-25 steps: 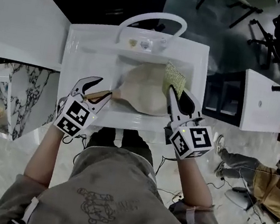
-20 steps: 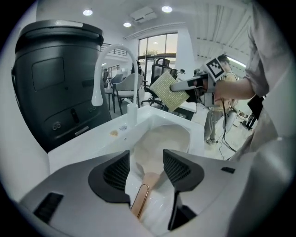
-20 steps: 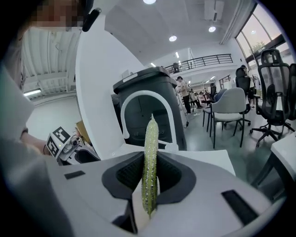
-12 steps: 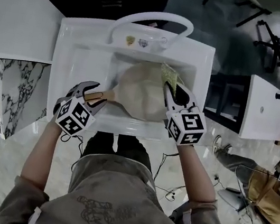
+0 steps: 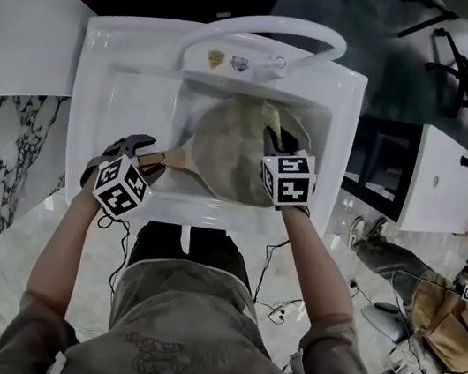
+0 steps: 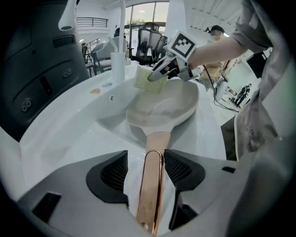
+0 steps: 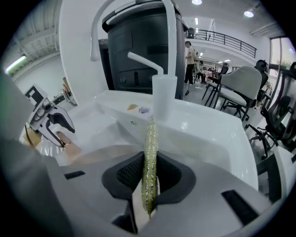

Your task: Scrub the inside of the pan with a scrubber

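The white sink (image 5: 125, 91) closely walls in the pan (image 5: 223, 148), which lies flat, its handle (image 6: 150, 185) pointing at our left gripper (image 6: 145, 157), whose fingers are opening, loose around it. Our right gripper (image 7: 149, 173) is nearer the bowl, its fingers clamping the scrubber (image 7: 150, 139) at the pan's far rim

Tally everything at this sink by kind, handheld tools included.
pan: 1
scrubber: 1
sink: 1
faucet: 1
tongs: 2 (left tongs opening, pan handle between them; right tongs shut on the scrubber)
Total: 6
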Action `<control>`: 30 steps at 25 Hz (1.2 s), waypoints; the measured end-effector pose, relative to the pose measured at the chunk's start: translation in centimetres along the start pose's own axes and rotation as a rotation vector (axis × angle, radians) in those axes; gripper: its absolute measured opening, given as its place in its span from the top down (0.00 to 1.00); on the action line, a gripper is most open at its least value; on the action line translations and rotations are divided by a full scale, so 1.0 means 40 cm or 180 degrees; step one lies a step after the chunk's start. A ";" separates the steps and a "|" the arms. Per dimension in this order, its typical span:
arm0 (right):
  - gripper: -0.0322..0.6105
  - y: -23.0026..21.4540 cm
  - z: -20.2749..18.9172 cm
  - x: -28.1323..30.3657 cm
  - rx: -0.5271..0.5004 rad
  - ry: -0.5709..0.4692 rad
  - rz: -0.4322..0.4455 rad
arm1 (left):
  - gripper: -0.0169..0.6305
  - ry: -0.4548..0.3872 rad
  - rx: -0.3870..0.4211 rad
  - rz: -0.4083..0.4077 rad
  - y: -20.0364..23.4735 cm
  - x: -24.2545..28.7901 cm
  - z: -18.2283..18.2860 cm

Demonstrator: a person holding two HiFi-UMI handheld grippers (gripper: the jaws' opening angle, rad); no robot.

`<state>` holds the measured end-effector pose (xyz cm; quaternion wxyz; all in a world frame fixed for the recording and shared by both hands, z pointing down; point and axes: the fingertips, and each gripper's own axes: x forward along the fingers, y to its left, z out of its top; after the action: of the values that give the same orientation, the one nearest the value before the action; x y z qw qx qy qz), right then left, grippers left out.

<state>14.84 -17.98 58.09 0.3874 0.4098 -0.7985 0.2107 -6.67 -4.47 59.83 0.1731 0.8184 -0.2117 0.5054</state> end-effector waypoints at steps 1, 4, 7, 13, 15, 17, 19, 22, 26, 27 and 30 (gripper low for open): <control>0.84 -0.006 -0.012 0.020 -0.0016 0.0089 -0.0031 | 0.61 0.0036 0.0004 -0.0045 -0.004 0.006 -0.007; 0.84 -0.013 -0.042 0.073 -0.0076 0.0346 -0.0063 | 0.61 0.0205 0.0097 -0.0172 -0.019 0.029 -0.036; 0.84 -0.013 -0.067 0.113 -0.0086 0.0580 -0.0100 | 0.61 0.0223 0.0136 -0.0168 -0.021 0.043 -0.045; 0.84 -0.038 -0.103 0.194 -0.0137 0.0783 -0.0309 | 0.61 0.0168 -0.0027 -0.0256 -0.015 0.052 -0.046; 0.84 -0.033 -0.119 0.213 -0.0204 0.0884 -0.0306 | 0.62 0.0162 -0.0050 -0.0316 -0.017 0.053 -0.046; 0.84 -0.018 -0.133 0.231 -0.0254 0.0951 -0.0256 | 0.62 0.0152 -0.0072 -0.0363 -0.019 0.052 -0.046; 0.84 -0.005 -0.139 0.244 -0.0314 0.0980 -0.0222 | 0.63 0.0138 -0.0089 -0.0390 -0.022 0.050 -0.045; 0.84 0.008 -0.130 0.254 -0.0346 0.0990 -0.0146 | 0.64 0.0119 -0.0093 -0.0404 -0.022 0.050 -0.041; 0.84 0.048 -0.131 0.261 -0.0444 0.0997 0.0091 | 0.65 0.0119 -0.0079 -0.0412 -0.023 0.048 -0.041; 0.84 0.062 -0.133 0.262 -0.0483 0.0994 0.0162 | 0.65 0.0119 -0.0078 -0.0412 -0.023 0.048 -0.042; 0.84 0.113 -0.146 0.264 -0.0634 0.1016 0.0410 | 0.65 0.0115 -0.0074 -0.0409 -0.023 0.048 -0.042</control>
<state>9.90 -16.75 69.95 0.5335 0.2789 -0.7684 0.2172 -6.68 -3.17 62.23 0.2186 0.8189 -0.1615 0.5055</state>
